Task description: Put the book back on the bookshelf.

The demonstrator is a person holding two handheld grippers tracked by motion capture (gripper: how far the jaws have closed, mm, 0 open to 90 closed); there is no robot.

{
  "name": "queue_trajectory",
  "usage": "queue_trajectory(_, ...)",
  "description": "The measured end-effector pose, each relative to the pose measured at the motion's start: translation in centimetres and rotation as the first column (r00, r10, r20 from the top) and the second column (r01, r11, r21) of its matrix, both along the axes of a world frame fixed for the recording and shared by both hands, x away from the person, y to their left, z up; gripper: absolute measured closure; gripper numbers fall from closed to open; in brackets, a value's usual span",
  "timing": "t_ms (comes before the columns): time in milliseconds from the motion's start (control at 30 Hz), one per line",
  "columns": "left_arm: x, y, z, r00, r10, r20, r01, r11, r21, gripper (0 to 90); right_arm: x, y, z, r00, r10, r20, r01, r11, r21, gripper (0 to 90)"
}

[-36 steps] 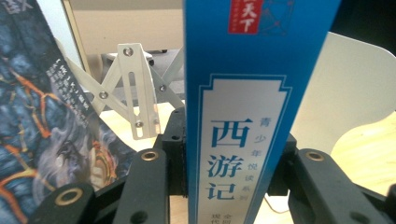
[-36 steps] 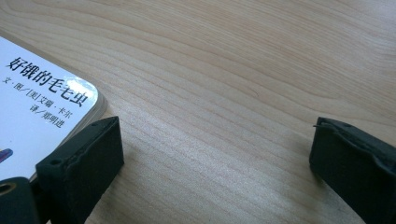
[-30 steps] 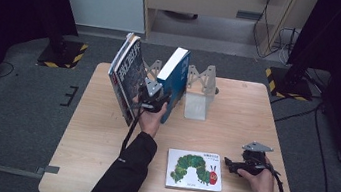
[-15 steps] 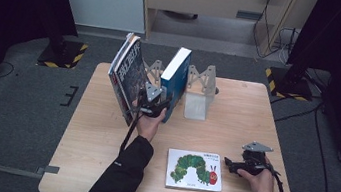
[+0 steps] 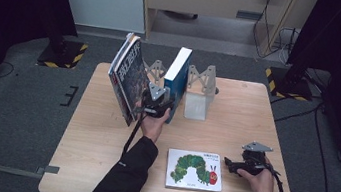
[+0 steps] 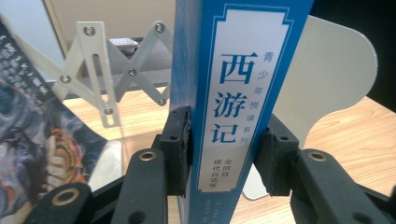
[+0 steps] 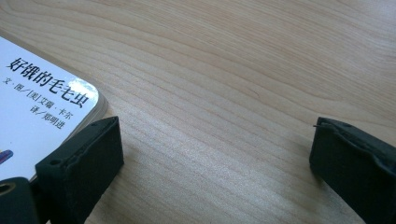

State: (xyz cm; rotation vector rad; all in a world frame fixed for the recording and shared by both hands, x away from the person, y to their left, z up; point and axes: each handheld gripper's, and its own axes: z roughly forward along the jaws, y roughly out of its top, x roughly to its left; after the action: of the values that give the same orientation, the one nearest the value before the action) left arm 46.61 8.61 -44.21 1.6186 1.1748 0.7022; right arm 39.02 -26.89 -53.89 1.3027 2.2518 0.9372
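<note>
The left claw [image 6: 223, 161] is clamped on the spine of the blue book [image 6: 233, 93], which stands upright on the table [image 5: 257, 113], long axis vertical, spine facing the person (beside the white bookend [image 5: 198, 92]). The right claw [image 7: 217, 163] rests apart, by the caterpillar book [image 5: 194, 170].

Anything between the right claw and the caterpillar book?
Nothing: bare wood of the table in the right gripper view. The open right claw sits just off the caterpillar book corner.
</note>
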Motion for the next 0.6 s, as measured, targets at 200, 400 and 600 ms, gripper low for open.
queue_trajectory(200,0.10,-0.26,0.07,0.9999,0.000,-0.012,0.000,0.9998,-0.018,58.6,0.01,0.02,-0.01,1.0000,0.000,0.001,0.000,1.0000,0.000,3.0)
queue_trajectory(400,-0.06,-0.61,-0.11,0.9996,-0.023,0.014,0.022,0.9997,0.009,57.6,0.01,0.03,-0.01,1.0000,0.001,0.000,-0.001,1.0000,0.001,2.9)
queue_trajectory(600,-0.79,0.07,-0.43,0.9969,-0.076,0.020,0.075,0.9961,0.045,55.9,0.00,0.07,-0.01,1.0000,-0.001,0.000,0.001,1.0000,0.002,3.0)
